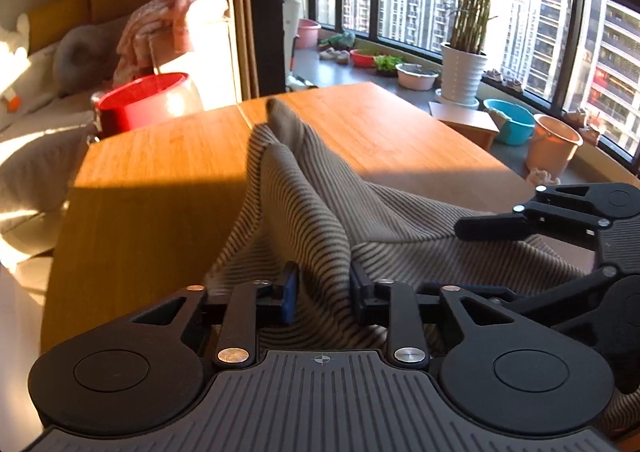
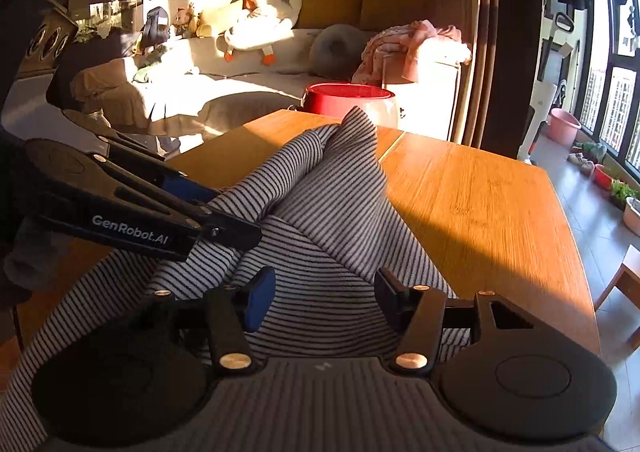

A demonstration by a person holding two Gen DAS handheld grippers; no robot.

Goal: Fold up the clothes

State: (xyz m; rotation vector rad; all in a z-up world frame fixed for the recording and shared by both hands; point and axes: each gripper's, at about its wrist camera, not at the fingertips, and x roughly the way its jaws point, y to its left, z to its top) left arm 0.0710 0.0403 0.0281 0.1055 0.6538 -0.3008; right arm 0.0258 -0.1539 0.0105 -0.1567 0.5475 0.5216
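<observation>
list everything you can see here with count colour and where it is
striped garment: 1, grey and dark stripes, bunched on the near half of the table
table: 1, orange-brown wood, centre
red tub: 1, red, beyond the table's far edge
pink blanket: 1, pink, heaped on a white unit by the curtain
goose plush: 1, white with orange feet, on the sofa
potted palm: 1, green in a white pot, by the window
blue basin: 1, blue, floor by the window
left gripper: 1, black, open around a fold of the garment
right gripper: 1, black, open over the garment
</observation>
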